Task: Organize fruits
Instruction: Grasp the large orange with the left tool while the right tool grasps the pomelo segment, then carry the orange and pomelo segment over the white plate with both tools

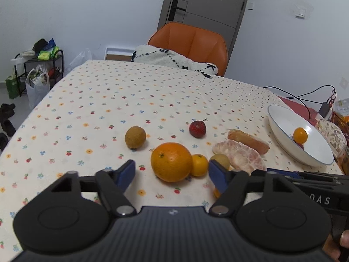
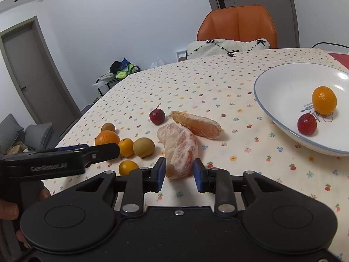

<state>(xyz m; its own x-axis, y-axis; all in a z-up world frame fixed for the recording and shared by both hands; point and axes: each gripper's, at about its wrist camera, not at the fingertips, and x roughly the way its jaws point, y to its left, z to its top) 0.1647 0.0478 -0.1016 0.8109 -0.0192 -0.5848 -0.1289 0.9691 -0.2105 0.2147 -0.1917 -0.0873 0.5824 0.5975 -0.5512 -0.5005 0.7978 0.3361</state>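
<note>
right gripper (image 2: pixel 178 174) has its jaws drawn in around the near end of the peeled citrus chunk (image 2: pixel 177 150). pads sit just at its flanks; contact looks likely, but i can't confirm a firm squeeze from here. calling it clenched on the chunk. the chunk's long axis runs straight ahead of the gripper, slightly left at the far tip, so the jaws cross its short width, which is good for a grasp.

left gripper (image 1: pixel 172 173) is half-spread with nothing pinched. the large orange (image 1: pixel 171 162) sits dead ahead between the pad tips, and a kumquat (image 1: pixel 199 164) touches its right side. a longan (image 1: pixel 220 162) is just beyond the right pad (image 1: pixel 218 178).

the white bowl (image 2: pixel 272 109) lies ahead and to the right of the right gripper, holding a kumquat and a small red fruit already. it's far right of the left gripper, so the right hand is nearer.

judgement: the next move is to lift the chunk and swing it right-forward to the bowl. the soft flesh could squash or slip. the left jaws risk nudging the kumquat when taking the orange.
</note>
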